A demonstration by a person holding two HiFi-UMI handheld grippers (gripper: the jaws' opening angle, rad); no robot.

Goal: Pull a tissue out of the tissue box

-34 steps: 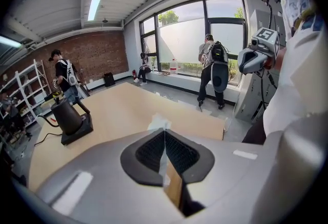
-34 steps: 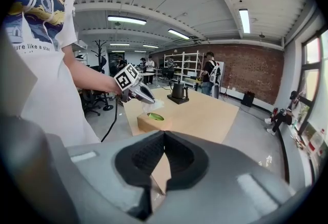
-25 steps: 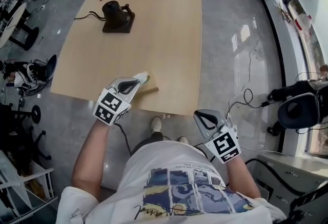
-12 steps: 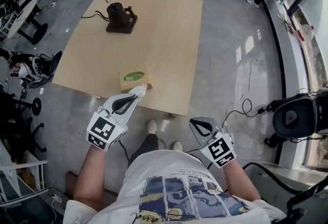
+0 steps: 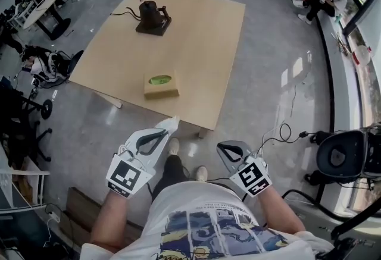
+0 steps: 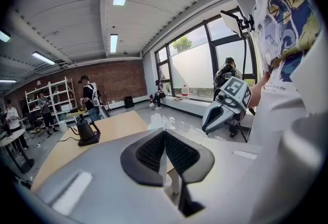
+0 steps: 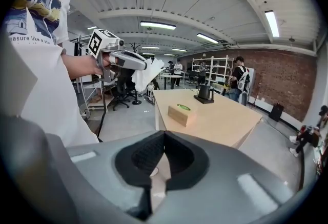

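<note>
Table (image 5: 196, 44) sits up at 12 o'clock, with the tissue box (image 5: 161, 84) near its 6 o'clock edge, well apart from both tools. Right gripper (image 5: 223, 149), low at 5 o'clock, is clenched on nothing, so I'd guess it's just parked. Left gripper (image 5: 168, 130) at 7 o'clock is pinching a white tissue (image 5: 173, 123) held clear of the box, so the pull looks done.
</note>
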